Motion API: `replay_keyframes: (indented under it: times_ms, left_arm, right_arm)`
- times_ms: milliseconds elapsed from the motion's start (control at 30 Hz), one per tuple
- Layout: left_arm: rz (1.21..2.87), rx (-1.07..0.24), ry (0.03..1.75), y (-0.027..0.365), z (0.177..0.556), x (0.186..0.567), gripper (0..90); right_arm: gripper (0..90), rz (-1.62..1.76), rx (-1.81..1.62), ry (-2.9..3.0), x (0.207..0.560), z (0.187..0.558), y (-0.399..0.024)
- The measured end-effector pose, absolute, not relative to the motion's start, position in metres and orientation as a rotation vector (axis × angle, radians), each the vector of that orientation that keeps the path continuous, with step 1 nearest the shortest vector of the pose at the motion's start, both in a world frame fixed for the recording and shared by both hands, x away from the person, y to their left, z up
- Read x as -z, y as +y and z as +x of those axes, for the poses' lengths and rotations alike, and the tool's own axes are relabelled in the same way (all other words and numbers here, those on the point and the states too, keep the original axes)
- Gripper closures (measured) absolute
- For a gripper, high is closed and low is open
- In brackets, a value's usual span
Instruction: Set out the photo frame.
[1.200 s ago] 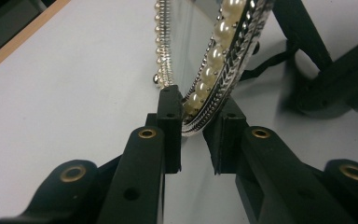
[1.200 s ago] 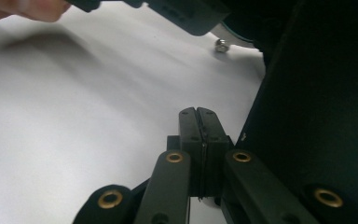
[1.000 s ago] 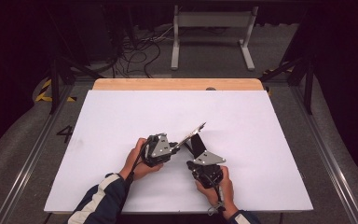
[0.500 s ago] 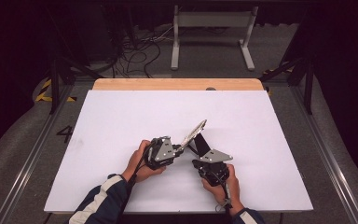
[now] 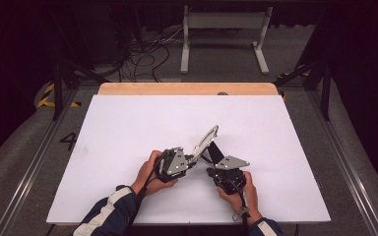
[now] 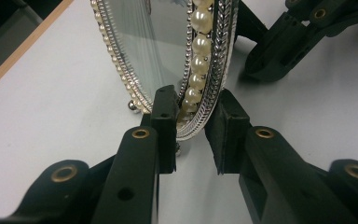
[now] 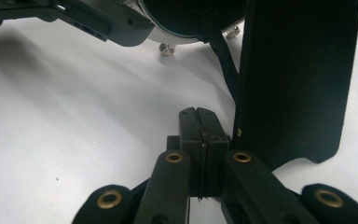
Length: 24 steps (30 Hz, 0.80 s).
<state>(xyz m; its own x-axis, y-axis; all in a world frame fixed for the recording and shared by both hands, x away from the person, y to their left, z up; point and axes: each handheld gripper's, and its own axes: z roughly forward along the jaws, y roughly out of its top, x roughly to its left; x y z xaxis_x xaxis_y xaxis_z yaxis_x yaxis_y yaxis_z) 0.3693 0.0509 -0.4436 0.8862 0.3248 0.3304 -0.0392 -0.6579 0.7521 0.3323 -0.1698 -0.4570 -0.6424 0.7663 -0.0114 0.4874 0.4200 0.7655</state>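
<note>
One mirror (image 5: 205, 142) stands at the centre of the table (image 5: 128, 128). The left claw (image 6: 193, 130) straddles its pearl rim, one pad touching; the right claw (image 7: 204, 135) is pressed together, empty. The right gripper view shows the mirror's black stand (image 7: 293, 79).

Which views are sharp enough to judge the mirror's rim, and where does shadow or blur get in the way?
Left gripper view: the pearl rim is crisp, the near jaws soft. Right gripper view: the black stand is dark and featureless, and a soft shadow falls on the table. High view: even light on the table, dark surroundings, the mirror too small for detail.
</note>
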Motion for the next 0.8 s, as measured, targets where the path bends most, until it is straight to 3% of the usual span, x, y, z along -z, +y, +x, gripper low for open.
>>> replay_keyframes:
  times_ms: [800]
  left_arm:
    - [2.194, -0.497, 0.236, 0.046, 0.364, 0.445, 71.2]
  right_arm:
    - [86.0, 1.057, -1.075, 2.322, 0.446, 0.328, -0.189]
